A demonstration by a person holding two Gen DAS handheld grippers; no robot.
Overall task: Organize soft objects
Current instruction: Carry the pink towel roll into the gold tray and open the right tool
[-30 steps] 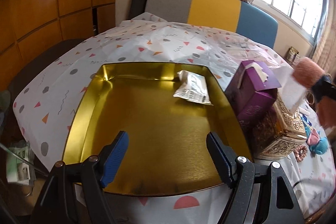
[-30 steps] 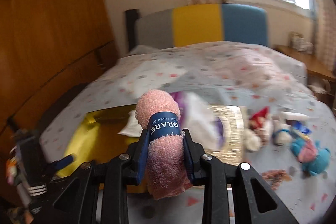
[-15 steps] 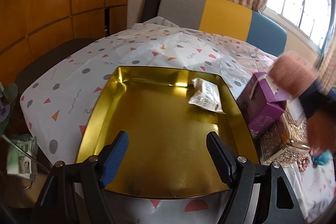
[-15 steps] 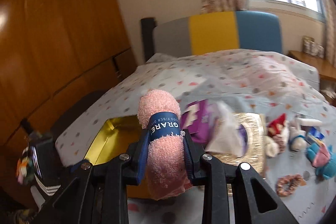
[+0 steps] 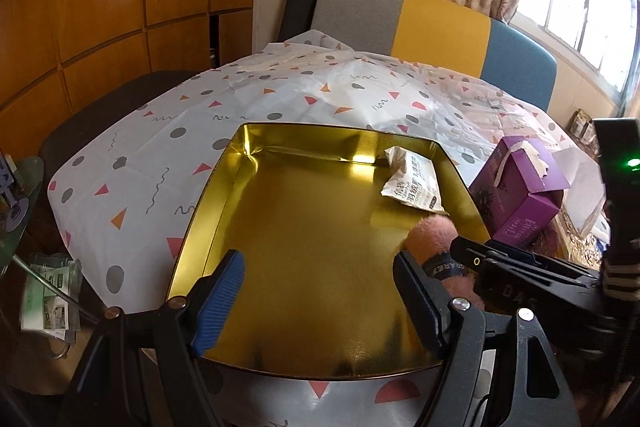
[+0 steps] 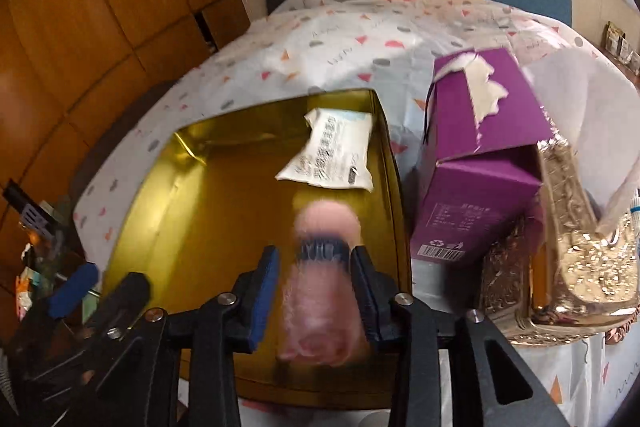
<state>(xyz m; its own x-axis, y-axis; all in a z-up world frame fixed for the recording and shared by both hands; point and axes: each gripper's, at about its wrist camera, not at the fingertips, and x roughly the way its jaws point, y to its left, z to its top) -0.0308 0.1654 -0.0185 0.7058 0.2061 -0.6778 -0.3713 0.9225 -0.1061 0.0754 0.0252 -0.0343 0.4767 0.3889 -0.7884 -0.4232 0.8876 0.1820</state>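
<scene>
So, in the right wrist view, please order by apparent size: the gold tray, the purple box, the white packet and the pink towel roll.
1. gold tray
2. purple box
3 and 4. pink towel roll and white packet: unsure. The roll looks bigger, but it is blurred and much nearer the camera, between the right claw's fingers.

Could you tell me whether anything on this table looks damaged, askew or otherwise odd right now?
Yes: the purple carton beside the gold tray has its top torn open, with a ragged white edge, and it leans tilted against the ornate gold box. The white packet in the tray lies askew near the far corner.
</scene>
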